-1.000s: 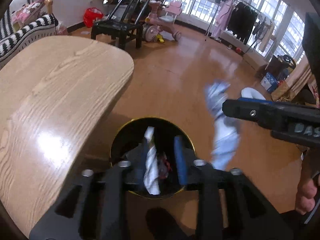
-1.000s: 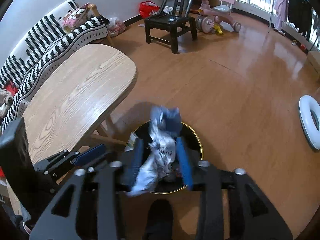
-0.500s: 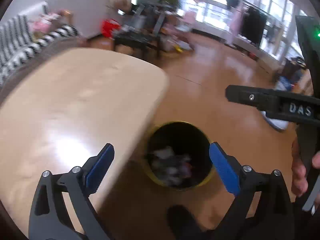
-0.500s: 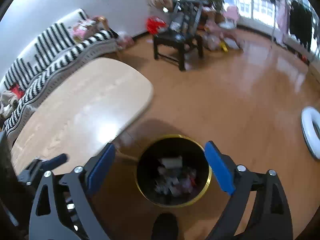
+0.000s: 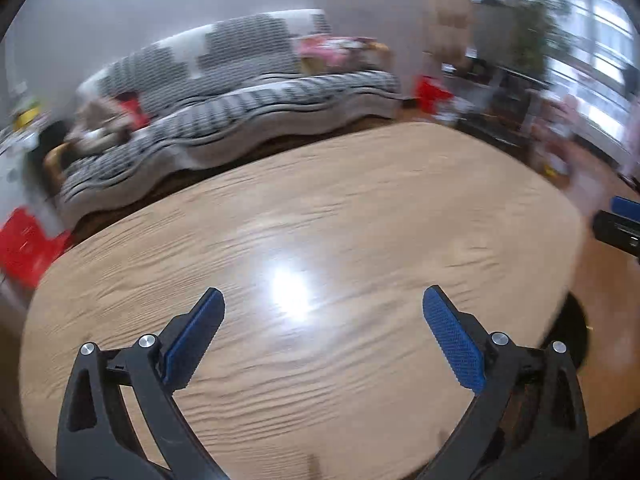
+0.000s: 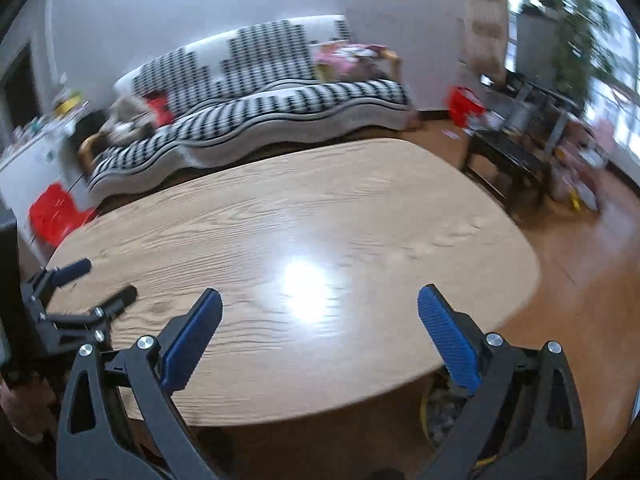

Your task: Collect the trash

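In the left wrist view, the left gripper is seen spread wide and empty above the oval light-wood table; the black round trash bin is glimpsed past the table's right edge.

In the right wrist view, the right gripper is opening, nothing between its jaws, with the gold-rimmed bin partly hidden below the table edge.
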